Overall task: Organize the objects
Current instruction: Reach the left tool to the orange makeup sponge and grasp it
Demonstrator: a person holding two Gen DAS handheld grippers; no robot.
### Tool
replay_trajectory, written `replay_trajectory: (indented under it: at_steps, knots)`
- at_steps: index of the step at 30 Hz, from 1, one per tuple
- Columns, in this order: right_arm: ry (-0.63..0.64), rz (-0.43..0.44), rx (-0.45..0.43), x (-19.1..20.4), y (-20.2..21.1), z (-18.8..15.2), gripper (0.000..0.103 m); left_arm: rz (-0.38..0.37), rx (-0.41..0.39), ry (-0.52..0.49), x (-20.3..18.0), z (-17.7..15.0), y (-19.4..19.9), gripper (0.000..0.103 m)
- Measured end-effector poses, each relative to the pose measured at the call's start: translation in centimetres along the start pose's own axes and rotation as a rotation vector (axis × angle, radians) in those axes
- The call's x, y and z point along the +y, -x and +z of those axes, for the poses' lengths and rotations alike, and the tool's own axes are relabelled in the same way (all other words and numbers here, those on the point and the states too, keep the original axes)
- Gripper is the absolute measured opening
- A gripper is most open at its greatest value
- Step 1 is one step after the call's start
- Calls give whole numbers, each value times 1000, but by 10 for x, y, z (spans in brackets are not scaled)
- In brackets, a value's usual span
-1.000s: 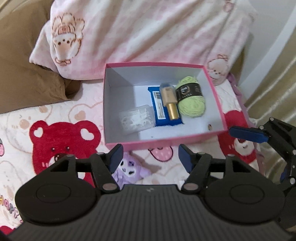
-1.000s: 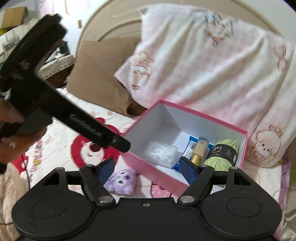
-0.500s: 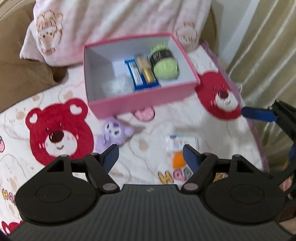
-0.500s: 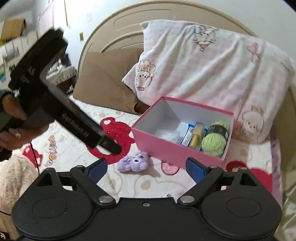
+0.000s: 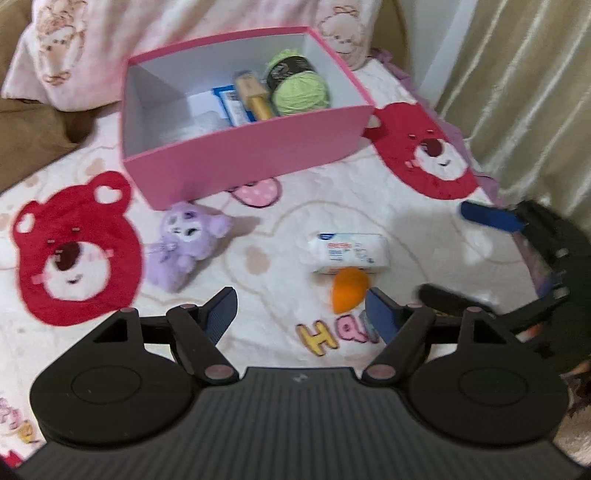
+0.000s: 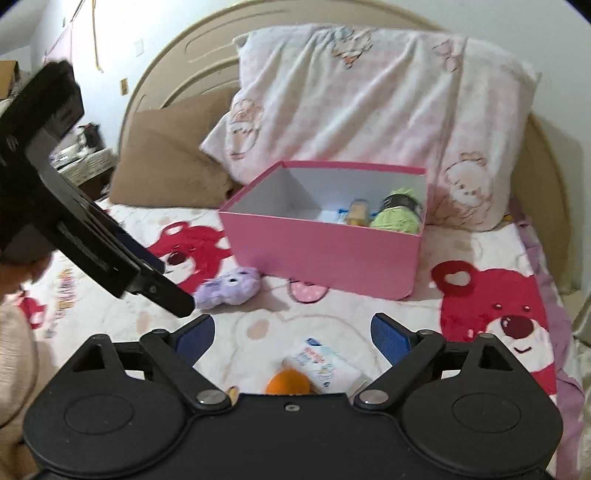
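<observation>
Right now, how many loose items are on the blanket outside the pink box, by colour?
Purple: 1, the plush toy
White: 1, the wipes pack
Orange: 1, the egg-shaped sponge, touching the wipes pack
Total: 3 outside the pink box

A bed fills the room. Its blanket (image 6: 369,317) is white with big red bears (image 5: 70,251) on it. A tan curved headboard (image 6: 177,70) stands at the back. A pink and white pillow (image 6: 369,96) leans on it, with a brown pillow (image 6: 166,158) beside it. Shiny cream curtains (image 5: 517,81) hang on one side. The wall (image 6: 122,29) is pale.
</observation>
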State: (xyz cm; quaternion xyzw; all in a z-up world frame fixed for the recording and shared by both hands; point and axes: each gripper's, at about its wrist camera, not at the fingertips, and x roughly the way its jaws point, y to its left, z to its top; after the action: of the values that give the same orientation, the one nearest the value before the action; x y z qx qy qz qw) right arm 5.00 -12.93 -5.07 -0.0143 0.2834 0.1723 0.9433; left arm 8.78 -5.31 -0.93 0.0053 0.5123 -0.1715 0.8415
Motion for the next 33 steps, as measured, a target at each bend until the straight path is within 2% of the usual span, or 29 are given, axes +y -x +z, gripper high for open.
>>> replay_trajectory:
  at_steps: [4, 7, 12, 16, 19, 20, 23, 24, 28, 30, 33]
  knots:
    - [54, -6, 49, 14, -21, -28, 94, -53, -31, 15, 2, -9, -17, 76]
    - [7, -21, 102, 14, -40, -43, 94, -68, -61, 28, 2, -14, -33, 73]
    - [-88, 3, 172, 6, -65, -52, 93, -162, -91, 47, 2, -24, -64, 67]
    - [-75, 48, 215, 13, -78, -54, 87, -225, -102, 74, 2, -31, -91, 61]
    - [-103, 32, 224, 17, -87, -54, 80, -234, -77, 106, 5, -34, -115, 50]
    - [-116, 20, 229, 17, -91, -54, 73, -228, -66, 114, 6, -35, -119, 48]
    - [-126, -52, 223, 18, -92, -55, 51, -284, -84, 155, 13, -40, -122, 35]
    - [-139, -57, 215, 17, -90, -56, 47, -295, -87, 154, 13, -42, -122, 33]
    - [-91, -51, 205, 22, -83, -57, 46, -321, -97, 114, 8, -48, -117, 31]
    - [-73, -49, 209, 26, -80, -54, 46, -327, -102, 125, 9, -50, -113, 31]
    - [-70, -30, 205, 29, -73, -51, 46, -308, -99, 102, 6, -51, -102, 31]
